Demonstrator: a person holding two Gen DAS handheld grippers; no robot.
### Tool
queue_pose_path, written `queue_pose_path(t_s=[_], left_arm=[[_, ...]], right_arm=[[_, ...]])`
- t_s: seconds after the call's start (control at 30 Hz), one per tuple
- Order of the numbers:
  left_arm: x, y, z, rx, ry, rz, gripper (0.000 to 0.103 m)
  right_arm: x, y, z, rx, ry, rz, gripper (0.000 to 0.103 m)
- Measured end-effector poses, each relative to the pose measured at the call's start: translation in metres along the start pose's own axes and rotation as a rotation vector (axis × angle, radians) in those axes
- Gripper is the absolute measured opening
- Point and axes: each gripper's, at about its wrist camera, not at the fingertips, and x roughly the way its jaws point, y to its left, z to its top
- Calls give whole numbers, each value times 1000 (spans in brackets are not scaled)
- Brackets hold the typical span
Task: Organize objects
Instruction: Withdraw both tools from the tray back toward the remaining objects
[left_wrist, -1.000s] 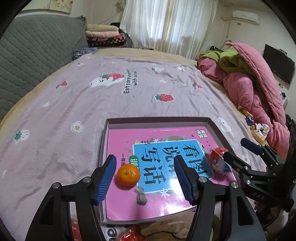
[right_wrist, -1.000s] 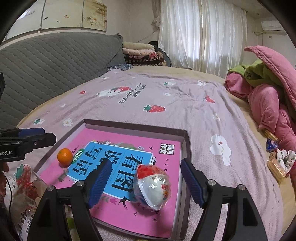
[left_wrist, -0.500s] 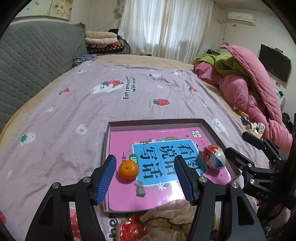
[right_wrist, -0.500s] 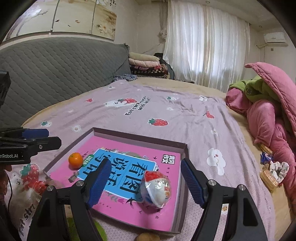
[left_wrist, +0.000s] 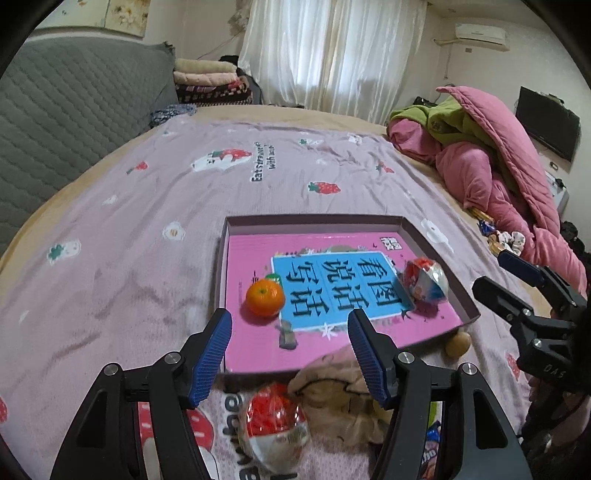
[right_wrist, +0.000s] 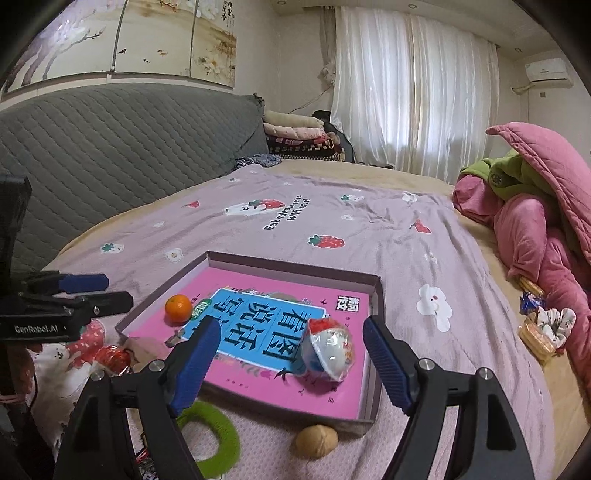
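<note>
- progress: judged part done. three things lie inside the shallow box (left_wrist: 436, 236); several remain loose on the bedspread (left_wrist: 110, 258) along its near edge.
- container contents: a pink book (left_wrist: 258, 347) lies flat and fills most of the box floor. an orange (left_wrist: 265, 297) rests on the book near the left wall. a wrapped toy egg (right_wrist: 328, 349), red and white under plastic, rests on the book near the right wall.
- a small dark item lies on the book just in front of the orange; too small to identify.
- outstanding, outside the box: a second wrapped egg (left_wrist: 273, 424) with a red top; a crumpled beige cloth (left_wrist: 332, 391) touching the box's near wall; a walnut (right_wrist: 316, 439) just beside the near right corner; a green ring (right_wrist: 218, 439) near the walnut.
- a snack packet shows only as a corner at the lower edge of the left view; contents not legible.
- left gripper (left_wrist: 290, 354): jaws wide, nothing between the pads, poised above the loose egg and cloth.
- right gripper (right_wrist: 291, 363): jaws wide and just opened a little further; the boxed egg shows between them but the pads do not touch it.
- assessment: remaining items are small and close to the box; the walnut and egg are round and may roll on soft bedding.
</note>
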Motion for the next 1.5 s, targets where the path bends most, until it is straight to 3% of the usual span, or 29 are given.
queue_pose_path(t_s=[0.97, 1.5], left_arm=[[-33, -20, -40, 45, 4, -24, 67], [-51, -41, -62, 69, 18, -57, 67]], right_arm=[[-56, 29, -58, -24, 44, 10, 80], [-70, 36, -72, -20, 61, 7, 80]])
